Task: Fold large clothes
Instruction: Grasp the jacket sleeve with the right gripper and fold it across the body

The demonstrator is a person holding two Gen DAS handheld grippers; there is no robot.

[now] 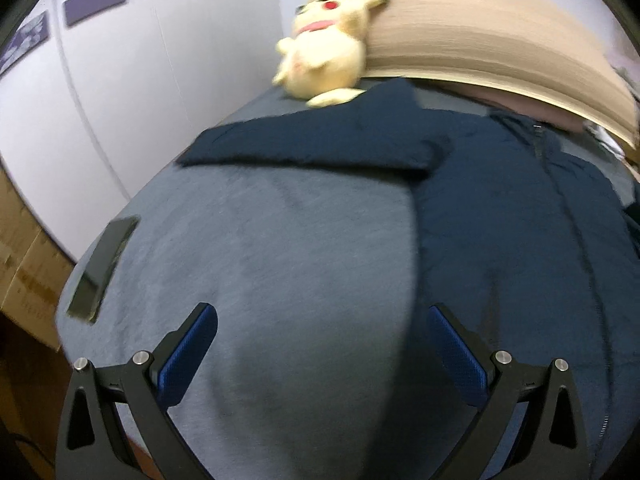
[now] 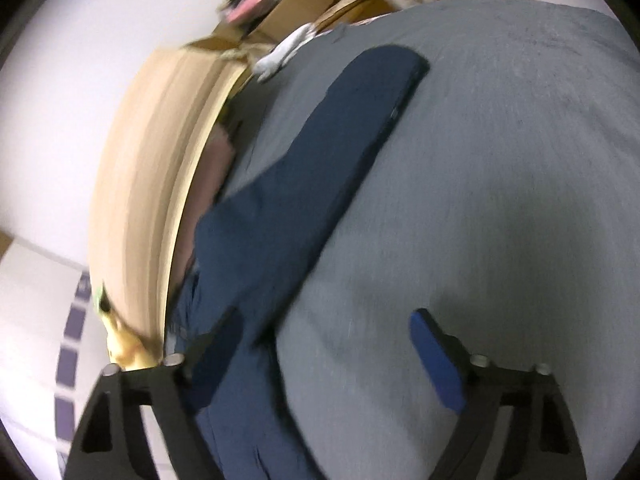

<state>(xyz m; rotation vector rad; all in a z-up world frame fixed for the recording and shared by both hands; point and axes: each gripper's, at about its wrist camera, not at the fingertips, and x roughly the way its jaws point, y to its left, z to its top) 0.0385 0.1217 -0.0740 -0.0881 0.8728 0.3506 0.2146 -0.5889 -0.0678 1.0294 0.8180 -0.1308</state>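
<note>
A dark navy zip jacket (image 1: pixel 500 216) lies flat on a grey bedspread (image 1: pixel 280 248), one sleeve (image 1: pixel 312 144) stretched out to the left. My left gripper (image 1: pixel 322 316) is open and empty above the bedspread, its right finger at the jacket's left edge. In the right wrist view the jacket's other sleeve (image 2: pixel 340 148) stretches away across the bedspread (image 2: pixel 500 180). My right gripper (image 2: pixel 326 322) is open and empty, its left finger over the jacket body.
A yellow plush toy (image 1: pixel 324 56) sits at the headboard (image 1: pixel 480 32), touching the jacket's shoulder. A black phone (image 1: pixel 102 264) lies near the bed's left edge. Cardboard boxes (image 1: pixel 24 252) stand beside the bed. More boxes and clutter (image 2: pixel 280 8) lie beyond the bed.
</note>
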